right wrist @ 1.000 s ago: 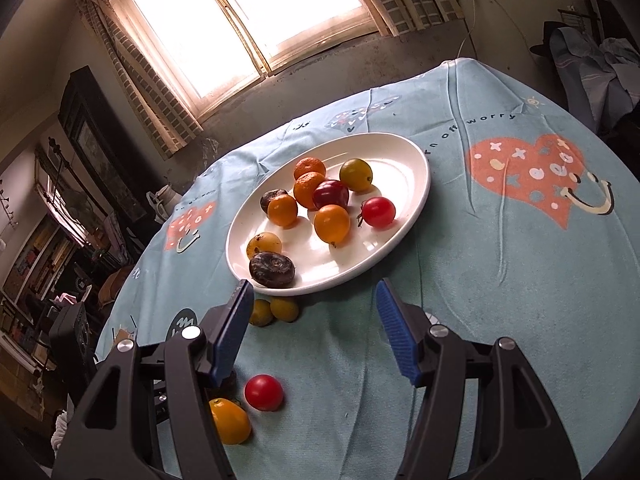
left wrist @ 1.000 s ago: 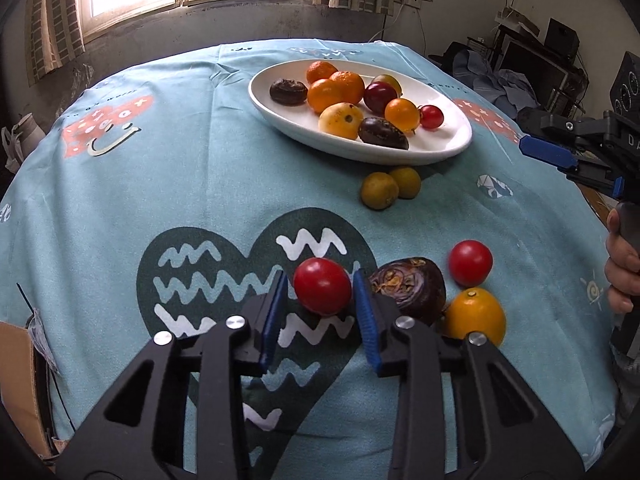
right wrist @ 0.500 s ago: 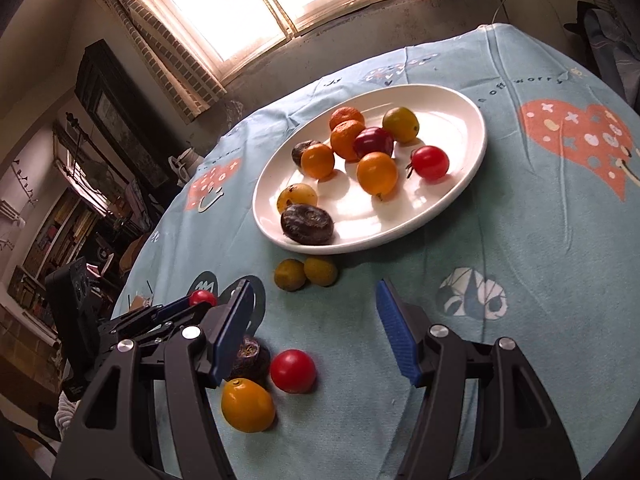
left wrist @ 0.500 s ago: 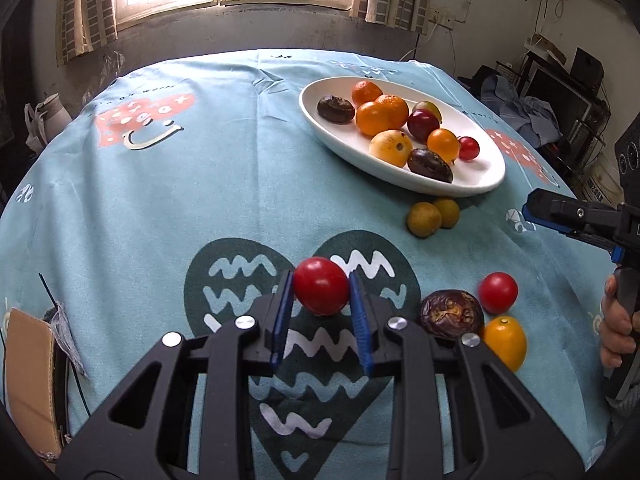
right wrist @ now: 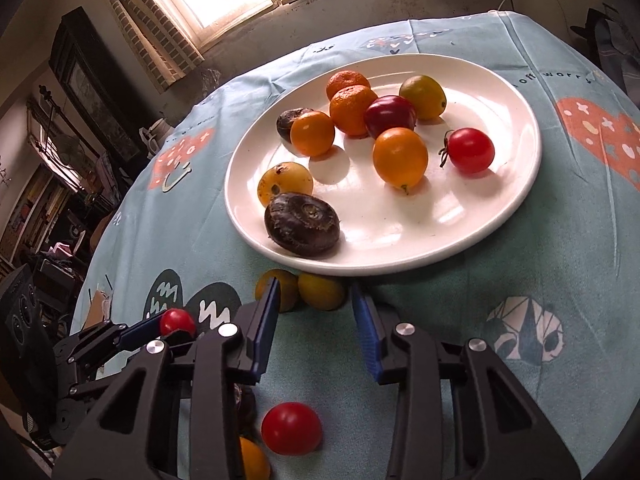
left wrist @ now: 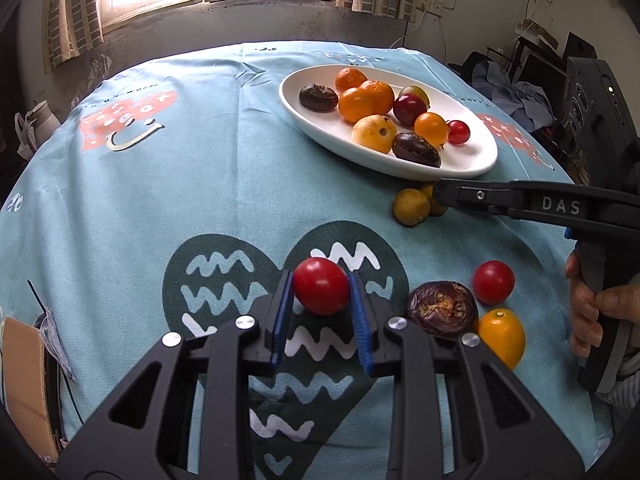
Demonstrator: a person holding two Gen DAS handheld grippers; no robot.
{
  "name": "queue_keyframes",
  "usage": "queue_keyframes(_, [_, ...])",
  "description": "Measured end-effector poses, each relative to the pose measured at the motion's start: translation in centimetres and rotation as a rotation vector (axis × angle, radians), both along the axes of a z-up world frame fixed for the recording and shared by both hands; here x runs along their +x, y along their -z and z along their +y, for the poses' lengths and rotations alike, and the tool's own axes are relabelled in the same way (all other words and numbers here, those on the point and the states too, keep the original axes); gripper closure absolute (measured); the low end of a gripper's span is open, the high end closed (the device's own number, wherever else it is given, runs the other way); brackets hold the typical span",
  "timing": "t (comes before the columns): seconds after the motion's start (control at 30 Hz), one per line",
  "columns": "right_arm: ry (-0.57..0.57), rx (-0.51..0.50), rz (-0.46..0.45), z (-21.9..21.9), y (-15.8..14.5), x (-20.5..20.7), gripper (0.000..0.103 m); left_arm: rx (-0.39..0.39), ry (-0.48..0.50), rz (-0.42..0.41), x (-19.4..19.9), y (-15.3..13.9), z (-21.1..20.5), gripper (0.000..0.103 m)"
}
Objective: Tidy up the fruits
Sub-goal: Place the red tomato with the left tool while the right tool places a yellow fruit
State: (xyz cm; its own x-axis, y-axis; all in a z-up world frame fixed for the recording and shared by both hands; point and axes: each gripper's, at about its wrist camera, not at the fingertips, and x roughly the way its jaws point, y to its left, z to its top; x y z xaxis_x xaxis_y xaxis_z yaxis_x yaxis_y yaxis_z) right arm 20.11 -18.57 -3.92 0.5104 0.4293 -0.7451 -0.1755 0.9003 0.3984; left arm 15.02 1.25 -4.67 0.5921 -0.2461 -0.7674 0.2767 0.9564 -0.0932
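My left gripper (left wrist: 320,292) is shut on a red tomato (left wrist: 321,286) and holds it above the tablecloth; it also shows in the right wrist view (right wrist: 177,321). My right gripper (right wrist: 316,304) is open, its jaws around a yellow-green fruit (right wrist: 321,291) beside a second one (right wrist: 282,289), just in front of the white plate (right wrist: 500,216). The plate holds several fruits. A second red tomato (left wrist: 493,282), a dark wrinkled fruit (left wrist: 442,309) and a yellow-orange fruit (left wrist: 501,336) lie on the cloth at the right of the left wrist view.
The round table carries a light-blue cloth (left wrist: 200,168) with heart prints. A cardboard box (left wrist: 20,384) sits off the left edge. A window and wall stand behind the table, and cluttered furniture to the right.
The left gripper has lifted the red tomato a little higher. The right gripper has moved forward and down to the two yellow-green fruits by the plate.
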Motion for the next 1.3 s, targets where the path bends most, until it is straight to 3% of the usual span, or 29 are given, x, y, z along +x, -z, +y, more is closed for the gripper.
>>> queue_keyframes(0.2, [0.012, -0.002, 0.003, 0.1, 0.6, 0.6, 0.066, 0.017, 0.009, 0.0, 0.1, 0.2, -0.5, 0.074])
queue_keyframes(0.3, [-0.002, 0.018, 0.003, 0.1, 0.5, 0.4, 0.076, 0.02, 0.011, -0.003, 0.1, 0.2, -0.5, 0.074])
queue_keyframes(0.53, [-0.034, 0.086, 0.005, -0.6, 0.2, -0.9, 0.078, 0.012, 0.011, -0.001, 0.1, 0.2, -0.4, 0.074])
queue_keyframes(0.8, [-0.032, 0.114, -0.118, -3.1, -3.2, -5.5, 0.078, -0.039, 0.011, -0.052, -0.4, -1.4, -0.2, 0.074])
queue_keyframes(1.03, [0.07, 0.09, -0.172, -6.1, -6.3, -1.9, 0.078, -0.062, 0.002, -0.103, 4.7, -6.0, -2.9, 0.074])
queue_keyframes(1.17, [0.099, 0.065, -0.155, -5.8, -5.2, 1.1, 0.077, -0.048, -0.023, -0.117, 8.3, -5.9, -5.1, 0.073])
queue_keyframes(1.23, [0.091, 0.071, -0.136, -5.3, -4.1, 2.1, 0.076, -0.055, -0.051, -0.115, 9.6, -5.3, -5.5, 0.065])
queue_keyframes(1.27, [0.084, 0.064, -0.12, -5.1, -3.7, 2.5, 0.07, -0.066, -0.061, -0.114, 10.1, -5.1, -5.5, 0.05])
queue_keyframes(1.3, [0.074, 0.054, -0.111, -5.0, -3.4, 2.5, 0.056, -0.072, -0.067, -0.116, 10.4, -4.9, -5.5, 0.044])
